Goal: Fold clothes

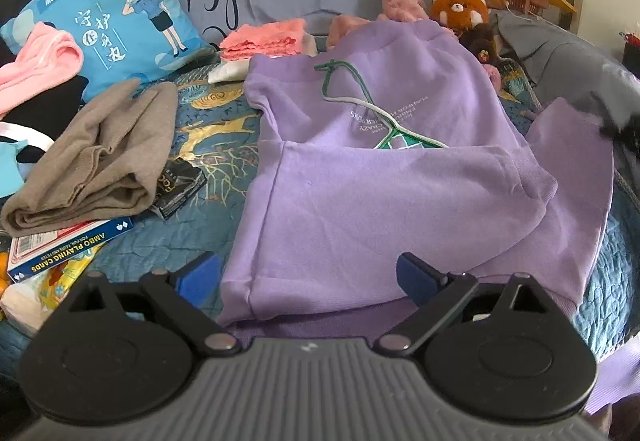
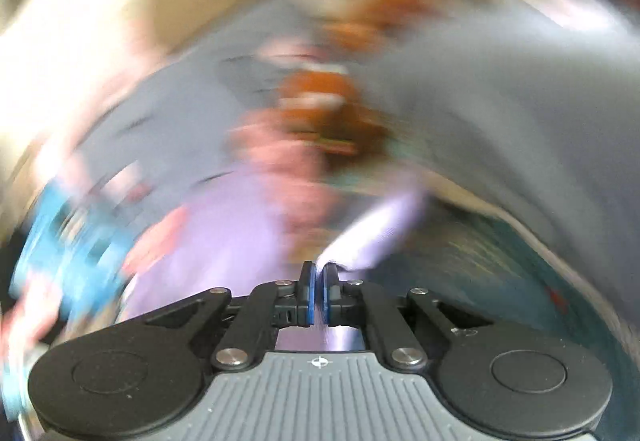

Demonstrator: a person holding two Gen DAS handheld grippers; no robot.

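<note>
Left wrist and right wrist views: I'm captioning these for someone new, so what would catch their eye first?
The lilac sweatshirt spread across the patterned bedspread dominates the left wrist view, a green hanger lying on its chest print, with the open left gripper over its near hem. At the far right sits a red panda plush. The right wrist view is motion-blurred, but the right gripper is shut on lilac cloth.

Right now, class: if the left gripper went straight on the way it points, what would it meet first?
Most likely the purple sweatshirt: it lies between the open left gripper fingers, though depth is unclear.
</note>
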